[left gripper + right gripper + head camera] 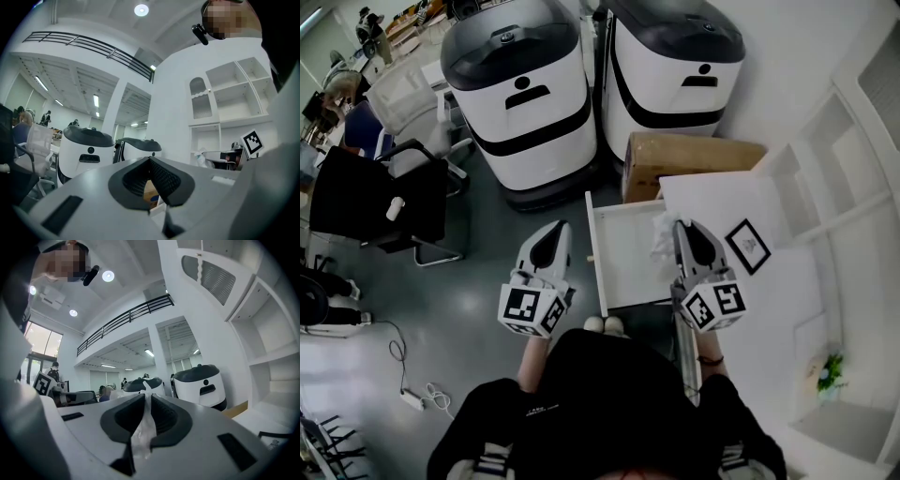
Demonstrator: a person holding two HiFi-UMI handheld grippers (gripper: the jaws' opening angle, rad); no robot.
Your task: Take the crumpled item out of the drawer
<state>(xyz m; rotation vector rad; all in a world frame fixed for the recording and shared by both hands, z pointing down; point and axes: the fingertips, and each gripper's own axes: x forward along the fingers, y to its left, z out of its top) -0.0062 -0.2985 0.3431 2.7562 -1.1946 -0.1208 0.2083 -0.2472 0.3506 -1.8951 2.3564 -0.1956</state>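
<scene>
While pinched at the tip of the right gripper (146, 397), the crumpled item (142, 430) shows as a thin white wad, tissue or film, can't tell which. It runs down the slot between the two dark pads. Jaws clamped onto it, almost together.

From the head view: crumpled item (663, 242) sits at the left side of the right gripper (681, 230) nose, over the right part of the open drawer (623, 267). Whether it hangs clear of the drawer floor can't be judged from above. Gripper pointing level, away from the person, marker cube nearest the body.

Left gripper (561, 225) held out beside the drawer's left edge, over bare grey floor, level and roughly parallel with the right. In the left gripper view, left gripper (150, 160) tips meet, nothing between them; a bit of cardboard shows through the slot behind.

Drawer pulled out from a white desk (722, 192); a small framed picture (748, 246) lies on its top. Cardboard box (689, 155) stands behind the drawer. Two white-and-black machines (525, 94) beyond the box. Black office chair (384, 197) far left.
</scene>
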